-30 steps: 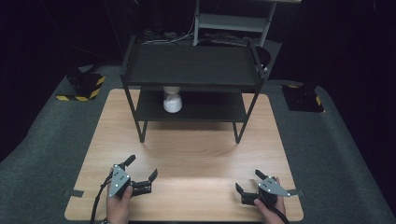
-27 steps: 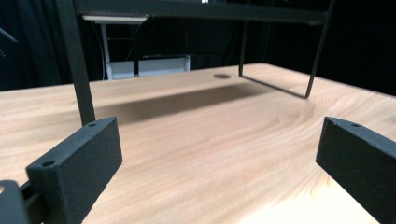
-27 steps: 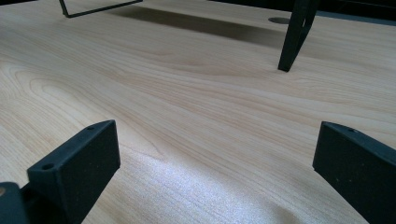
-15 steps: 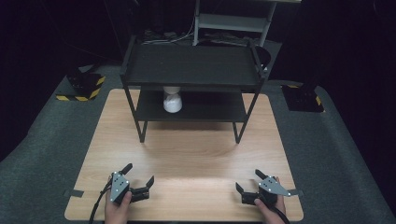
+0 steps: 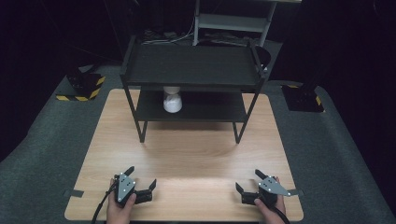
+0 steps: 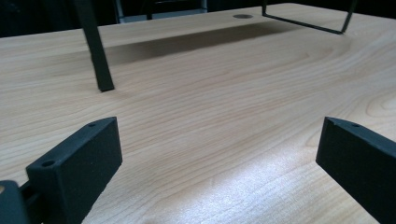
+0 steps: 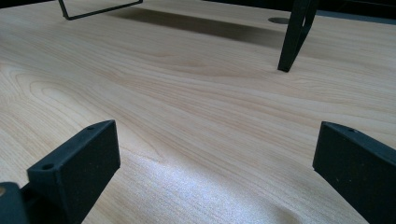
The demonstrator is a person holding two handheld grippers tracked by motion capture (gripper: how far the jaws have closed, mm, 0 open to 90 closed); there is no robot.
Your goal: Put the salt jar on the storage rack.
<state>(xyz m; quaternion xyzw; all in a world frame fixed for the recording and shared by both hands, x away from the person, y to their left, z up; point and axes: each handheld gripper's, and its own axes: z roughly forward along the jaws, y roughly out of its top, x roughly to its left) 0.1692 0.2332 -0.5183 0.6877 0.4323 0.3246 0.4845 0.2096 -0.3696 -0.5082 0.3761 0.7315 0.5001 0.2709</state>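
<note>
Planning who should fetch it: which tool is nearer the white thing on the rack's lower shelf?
Left. The left tool sits almost straight below the white thing; the right tool is farther off, across the table.

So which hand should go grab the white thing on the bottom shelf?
Probably the left. The white object sits toward the left side of the lower shelf, nearer the left gripper than the right gripper. Both are open and empty.

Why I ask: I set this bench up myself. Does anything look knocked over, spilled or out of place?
Nothing stands out. The black rack stands square on the wooden table, the white object sits on its lower shelf, and both grippers rest open near the front edge.
</note>
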